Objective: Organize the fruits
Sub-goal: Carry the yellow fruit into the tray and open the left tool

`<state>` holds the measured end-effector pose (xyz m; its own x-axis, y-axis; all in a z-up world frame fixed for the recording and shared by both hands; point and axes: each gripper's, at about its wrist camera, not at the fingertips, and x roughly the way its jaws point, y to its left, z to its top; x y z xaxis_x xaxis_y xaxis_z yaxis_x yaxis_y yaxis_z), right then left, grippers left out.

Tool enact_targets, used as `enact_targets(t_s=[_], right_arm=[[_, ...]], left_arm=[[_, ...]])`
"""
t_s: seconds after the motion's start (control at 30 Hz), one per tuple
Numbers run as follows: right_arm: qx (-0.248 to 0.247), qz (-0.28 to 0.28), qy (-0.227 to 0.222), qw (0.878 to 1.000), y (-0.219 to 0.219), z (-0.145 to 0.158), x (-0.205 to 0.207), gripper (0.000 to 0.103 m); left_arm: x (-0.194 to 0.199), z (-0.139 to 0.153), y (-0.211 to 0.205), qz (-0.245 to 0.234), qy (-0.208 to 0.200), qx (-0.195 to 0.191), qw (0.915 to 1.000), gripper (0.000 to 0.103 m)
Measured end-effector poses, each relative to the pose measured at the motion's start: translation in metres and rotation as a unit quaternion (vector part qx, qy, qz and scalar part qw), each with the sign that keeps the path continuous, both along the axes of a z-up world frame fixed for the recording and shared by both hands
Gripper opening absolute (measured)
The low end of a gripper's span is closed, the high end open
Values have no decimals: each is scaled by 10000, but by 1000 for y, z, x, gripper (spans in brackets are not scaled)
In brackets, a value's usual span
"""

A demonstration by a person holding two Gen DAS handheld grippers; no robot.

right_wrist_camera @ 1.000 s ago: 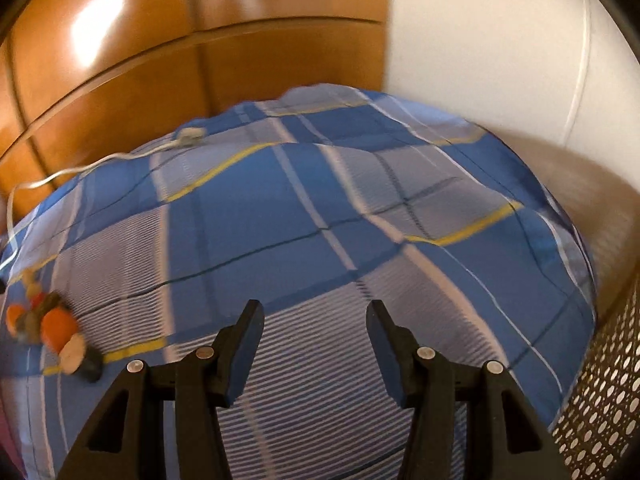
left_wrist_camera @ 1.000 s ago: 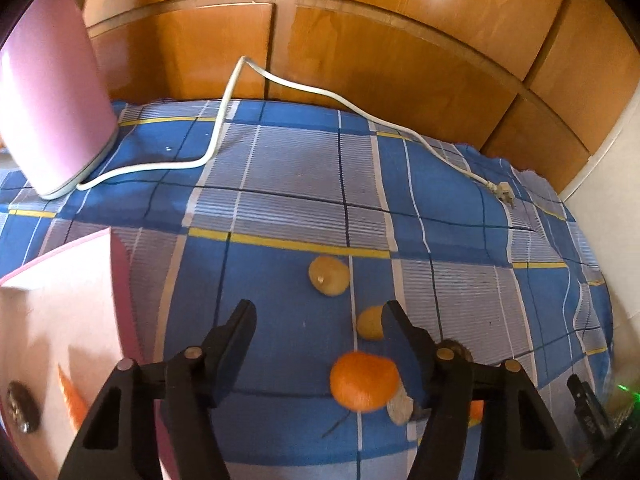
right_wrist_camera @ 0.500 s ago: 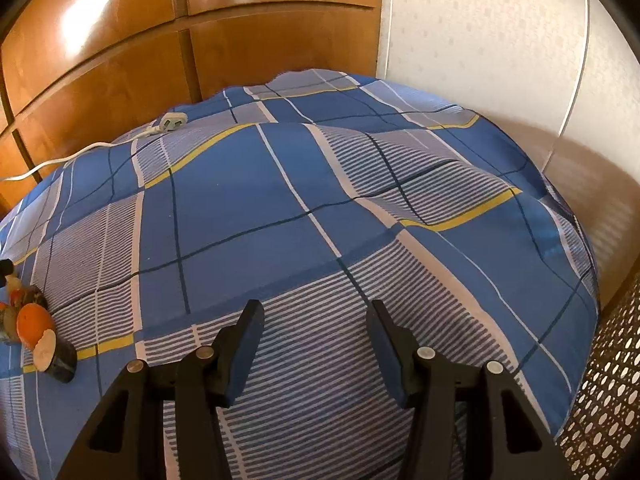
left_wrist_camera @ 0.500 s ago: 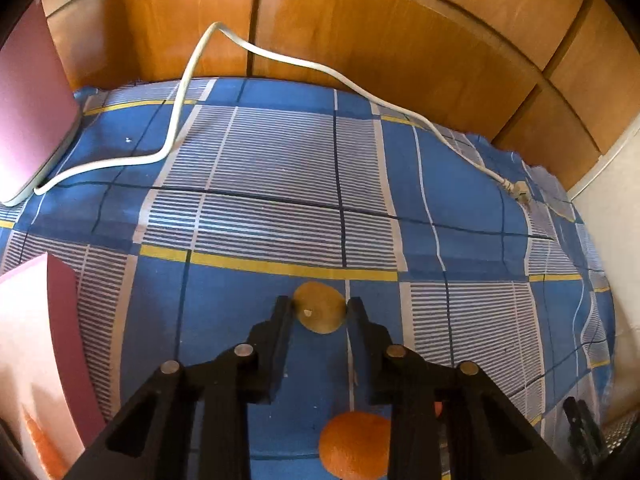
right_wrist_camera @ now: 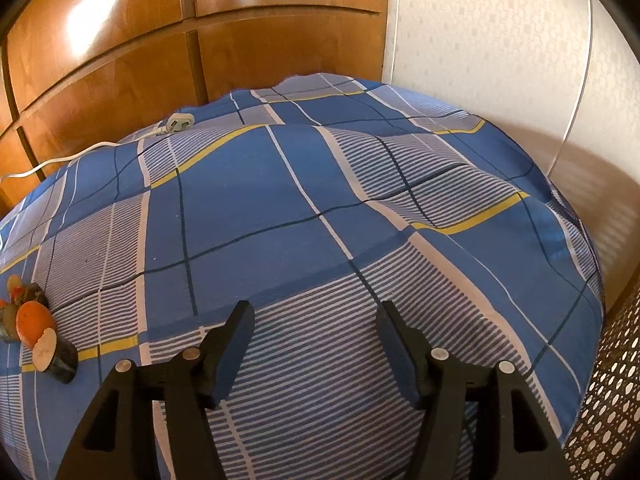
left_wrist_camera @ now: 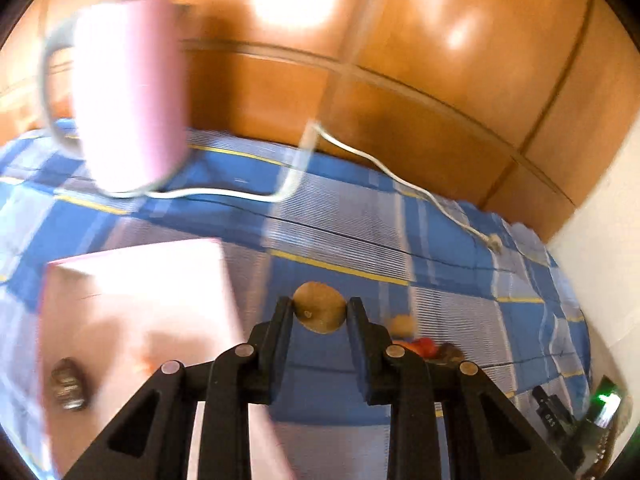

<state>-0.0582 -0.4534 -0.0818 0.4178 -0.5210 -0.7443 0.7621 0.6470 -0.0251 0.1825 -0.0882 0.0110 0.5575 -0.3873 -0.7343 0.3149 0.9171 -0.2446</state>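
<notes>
Fruit (left_wrist_camera: 319, 307), a round tan piece, sits pinched between the tips of the left gripper (left_wrist_camera: 320, 314), which is narrowed onto it, above the blue plaid bed (left_wrist_camera: 440, 280). In the left wrist view the picture is smeared by motion, so how firmly the piece is held cannot be judged; only its near part lies between the fingertips, and a shallow pinch on a round, smooth thing could let it squirt out forward and roll across the cloth. To the near left lies a pink box (left_wrist_camera: 136, 304) with a small dark piece (left_wrist_camera: 68, 388) inside, probably the place for sorted items; if the fruit is let go short of its near wall it could strike the rim and bounce off. More fruits (left_wrist_camera: 420, 346) lie in a cluster just right of the gripper, near enough that a sideways swing might knock them. A pink kettle (left_wrist_camera: 128, 96) and its white cord (left_wrist_camera: 400, 180) lie farther back, the cord being a snag risk if the reach goes far. In the right wrist view the right gripper (right_wrist_camera: 316, 320) is spread wide and holds nothing, poised over bare bedding. An orange (right_wrist_camera: 34, 322) and the rest of the pile sit far left, well apart from it. The soft, humped cover could let loose pieces roll toward the right edge and the mesh basket (right_wrist_camera: 600, 420).
</notes>
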Motion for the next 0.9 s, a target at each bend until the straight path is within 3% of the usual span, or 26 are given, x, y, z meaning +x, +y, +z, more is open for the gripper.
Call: enact_targets(t_s=[0.2,0.33,0.57,0.67,0.8,0.9], right_arm=[[-36,34,9,10000,2,-1,1,65],[-47,29,1,10000,2,-1,2,65],[-120,44,50,9999,4,-1,3,65],[-131,49,44,9999,4,-2,3,65],[-166,56,48,9998,5,-2,2,65],[-184,54,46,9998,5,-2,2,65]], left_arm=[[1,-6,83,1005,-20,293,9945,28],[6,-21,113,1384,134,420,9894,28],[-7,-42,125,1524,258,502,9867,29],[-23,-42,127,1625,192,468,9854,39],[-46,-32,128,1736,7,471,9837,43],[-64,-23,133,1888,-128,394,9811,55]])
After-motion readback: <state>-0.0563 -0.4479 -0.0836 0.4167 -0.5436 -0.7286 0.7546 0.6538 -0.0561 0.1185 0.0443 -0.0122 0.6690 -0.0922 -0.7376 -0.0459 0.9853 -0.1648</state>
